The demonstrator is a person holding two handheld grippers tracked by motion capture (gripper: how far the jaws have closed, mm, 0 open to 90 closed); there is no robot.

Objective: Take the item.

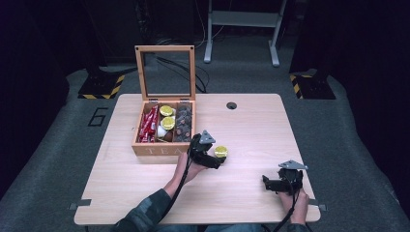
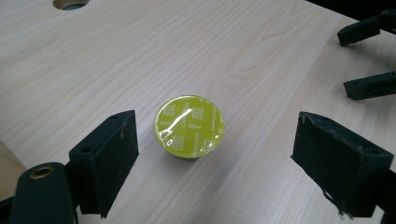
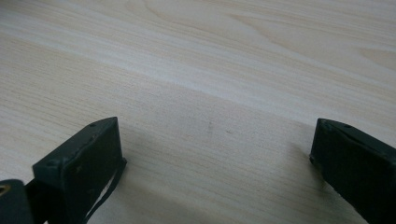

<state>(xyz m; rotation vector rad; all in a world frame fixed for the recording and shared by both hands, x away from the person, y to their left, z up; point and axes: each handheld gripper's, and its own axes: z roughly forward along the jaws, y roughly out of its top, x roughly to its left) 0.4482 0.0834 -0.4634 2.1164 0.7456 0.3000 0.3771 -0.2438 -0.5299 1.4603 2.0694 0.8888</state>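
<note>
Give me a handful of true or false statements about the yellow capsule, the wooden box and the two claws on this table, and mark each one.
1. The yellow capsule stands on the table between the left claw's open jaws, untouched. True.
2. The wooden box has its lid shut. False: the glass-paned lid stands open and upright.
3. The right claw grips a capsule. False: its jaws are open over bare wood.
4. Red sachets fill the box's left compartment. True.
5. The yellow capsule lies inside the box. False: this one sits on the table, right of the box; others are inside.
</note>
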